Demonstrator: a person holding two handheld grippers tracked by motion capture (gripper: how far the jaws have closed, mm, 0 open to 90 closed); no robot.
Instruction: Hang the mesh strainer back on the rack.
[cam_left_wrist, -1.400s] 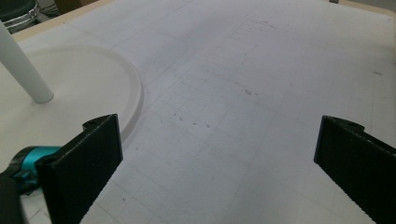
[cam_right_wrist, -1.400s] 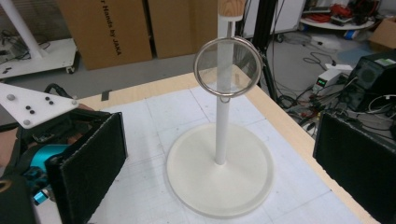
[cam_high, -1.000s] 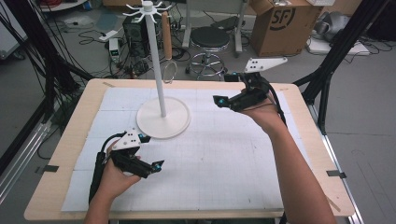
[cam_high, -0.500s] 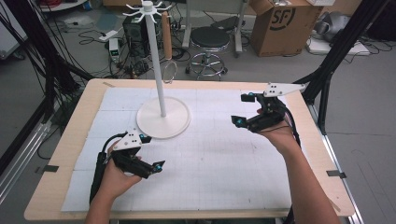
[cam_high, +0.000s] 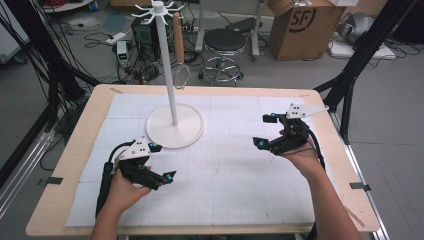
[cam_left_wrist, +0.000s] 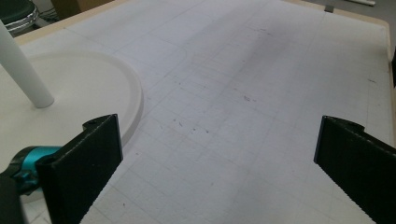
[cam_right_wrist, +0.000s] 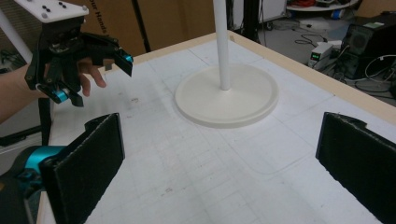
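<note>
A white stand with a round base (cam_high: 175, 127) and a tall pole (cam_high: 167, 75) rises from the paper-covered table (cam_high: 225, 175), left of its middle. My left gripper (cam_high: 162, 161) hovers just in front of the base, open and holding nothing. In the left gripper view its black jaws stand wide apart, with the base (cam_left_wrist: 70, 93) at the left. My right gripper (cam_high: 262, 131) is open over the table's right side, facing the stand. The right gripper view shows the base (cam_right_wrist: 226, 100), the pole (cam_right_wrist: 222, 42) and, farther off, the left gripper (cam_right_wrist: 95, 79) in a hand.
Hooks ring the top of the stand (cam_high: 159, 7), and a thin ring (cam_high: 182, 77) shows beside the pole. Behind the table are a stool (cam_high: 225, 42), a cardboard box (cam_high: 300, 25), electronics and cables. Black frame legs (cam_high: 350, 75) stand at the right corner.
My right gripper has moved from beside the stand's pole out to the right and toward the near side of the table. The left gripper has stayed put.
</note>
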